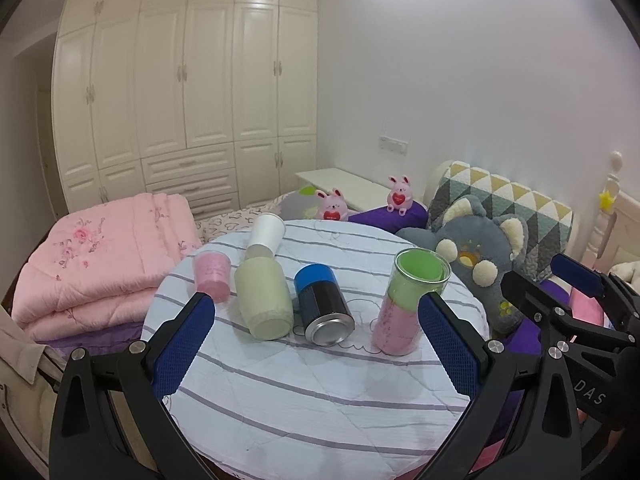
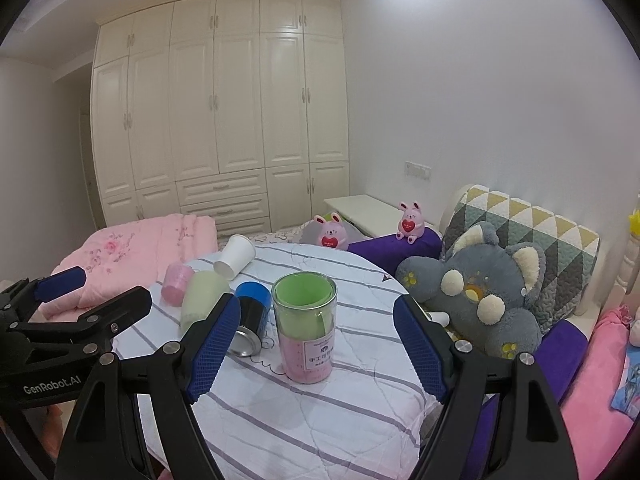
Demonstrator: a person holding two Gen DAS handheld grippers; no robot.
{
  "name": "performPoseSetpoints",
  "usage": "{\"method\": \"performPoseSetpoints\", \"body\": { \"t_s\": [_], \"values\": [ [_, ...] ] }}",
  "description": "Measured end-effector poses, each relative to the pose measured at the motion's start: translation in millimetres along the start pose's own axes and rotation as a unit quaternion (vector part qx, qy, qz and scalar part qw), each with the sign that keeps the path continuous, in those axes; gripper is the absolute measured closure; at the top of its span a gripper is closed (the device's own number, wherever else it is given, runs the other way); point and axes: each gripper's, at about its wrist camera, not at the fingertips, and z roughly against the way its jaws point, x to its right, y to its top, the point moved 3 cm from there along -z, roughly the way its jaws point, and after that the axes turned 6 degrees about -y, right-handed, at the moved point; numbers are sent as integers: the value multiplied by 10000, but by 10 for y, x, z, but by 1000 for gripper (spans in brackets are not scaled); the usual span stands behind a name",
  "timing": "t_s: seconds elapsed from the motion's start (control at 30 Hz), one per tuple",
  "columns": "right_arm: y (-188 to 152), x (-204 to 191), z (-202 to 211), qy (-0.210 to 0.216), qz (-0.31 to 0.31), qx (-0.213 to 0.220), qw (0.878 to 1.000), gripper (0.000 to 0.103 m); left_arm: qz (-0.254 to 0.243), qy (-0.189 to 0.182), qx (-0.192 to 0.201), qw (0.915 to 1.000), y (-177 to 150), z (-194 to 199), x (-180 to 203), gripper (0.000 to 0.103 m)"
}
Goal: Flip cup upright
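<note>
Both claws stood wide open and held nothing: the left gripper point(image 1: 320, 344) hung over the near part of the round table point(image 1: 320, 408), and the right gripper point(image 2: 316, 344) hung beside it, a little further right.

Several cups lay tipped on the striped cloth. The pale green cup point(image 1: 265, 300) lay on its side ahead of the left gripper and slightly to its left, its long axis running from near to far, one closed-looking end facing the claw. Which end was the mouth could not be told. Just right of it, the blue and black can point(image 1: 323, 305) lay in the same direction, metal end nearest. The white paper cup point(image 1: 265, 237) lay beyond the green one, at the far rim. The small pink cup point(image 1: 213, 276) stood to the left, mouth side unclear. The clear tumbler point(image 2: 305, 330) stood upright, directly between the right gripper's fingers point(image 2: 214, 350).

By position, the left gripper was nearer the lying cups. Open cloth lay in front of them; the green cup and the can were close together, leaving little finger room between.
</note>
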Motion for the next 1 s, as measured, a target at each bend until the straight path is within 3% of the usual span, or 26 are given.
{"method": "performPoseSetpoints", "body": {
  "t_s": [0.73, 1.0],
  "values": [
    [18, 7, -86, -23, -25, 122, 9999, 23, -71, 1, 292, 9995, 14, -48, 10, 0],
    [-9, 12, -106, -15, -63, 98, 9999, 23, -80, 106, 223, 9997, 17, -87, 6, 0]
  ]
}}
